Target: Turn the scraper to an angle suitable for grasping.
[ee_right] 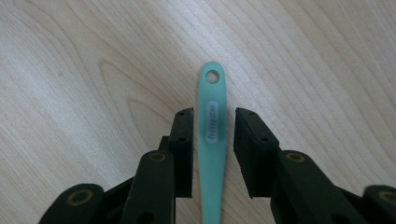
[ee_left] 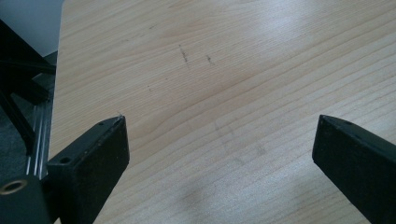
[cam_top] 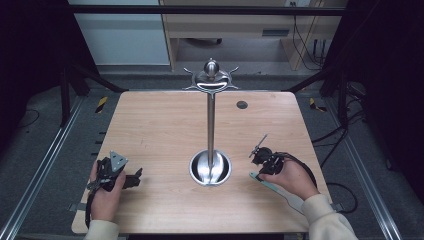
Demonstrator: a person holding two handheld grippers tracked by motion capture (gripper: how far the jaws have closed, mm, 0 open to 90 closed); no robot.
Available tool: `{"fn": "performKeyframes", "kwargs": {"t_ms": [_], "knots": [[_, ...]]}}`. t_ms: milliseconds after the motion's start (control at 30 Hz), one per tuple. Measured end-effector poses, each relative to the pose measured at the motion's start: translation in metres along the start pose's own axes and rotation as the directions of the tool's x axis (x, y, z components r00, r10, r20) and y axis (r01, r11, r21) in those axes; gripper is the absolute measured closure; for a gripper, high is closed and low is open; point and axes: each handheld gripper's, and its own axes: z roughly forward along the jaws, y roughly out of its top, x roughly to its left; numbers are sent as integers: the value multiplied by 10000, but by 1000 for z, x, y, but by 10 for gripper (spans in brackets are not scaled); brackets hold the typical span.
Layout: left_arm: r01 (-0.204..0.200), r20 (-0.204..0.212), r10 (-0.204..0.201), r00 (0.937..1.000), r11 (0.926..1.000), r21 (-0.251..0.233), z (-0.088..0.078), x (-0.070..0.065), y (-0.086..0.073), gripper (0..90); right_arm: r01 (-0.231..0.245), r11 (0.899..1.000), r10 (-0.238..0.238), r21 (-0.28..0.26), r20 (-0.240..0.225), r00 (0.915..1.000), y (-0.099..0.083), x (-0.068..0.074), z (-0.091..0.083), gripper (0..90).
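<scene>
A teal utensil handle point(ee_right: 212, 154) with a hanging hole at its tip lies flat on the wooden table point(cam_top: 160, 130). My right gripper point(ee_right: 213, 116) straddles it, one jaw on each side with a thin gap to the handle, so it is open. In the high view the same utensil point(cam_top: 280, 192) runs under the person's right hand, near my right gripper point(cam_top: 259, 167). A tall metal hanging stand point(cam_top: 211, 115) rises from a round dish base point(cam_top: 210, 169) at the table's middle. My left gripper point(cam_top: 136, 176) rests at the front left, jaws wide open over bare wood point(ee_left: 219, 140).
The stand's top carries curved hooks point(cam_top: 211, 77) around a round knob. A small dark hole point(cam_top: 242, 104) marks the table's far right. Black frame bars and metal rails point(cam_top: 45, 165) flank the table.
</scene>
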Motion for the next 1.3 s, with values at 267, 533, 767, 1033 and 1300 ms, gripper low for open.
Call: {"fn": "performKeyframes", "kwargs": {"t_ms": [267,533,767,1033,1300], "knots": [[-3,34,3,10000,10000,-2,0,-1,0,37,64,9994,-61,336,-64,10000,0,0,8,688],[-21,17,21,10000,10000,0,0,0,0,37,18,9989,-8,479,-214,9998,-1,-2,15,695],[-2,14,2,10000,10000,-14,0,-1,0,37,102,9983,-90,570,-218,9997,-1,-4,16,731],[-6,13,6,10000,10000,-16,0,0,0,37,325,9975,-326,632,13,9995,0,-2,16,739],[-11,48,11,10000,10000,12,0,-1,0,37,388,9977,-390,555,24,9992,-1,-1,16,744]]}}
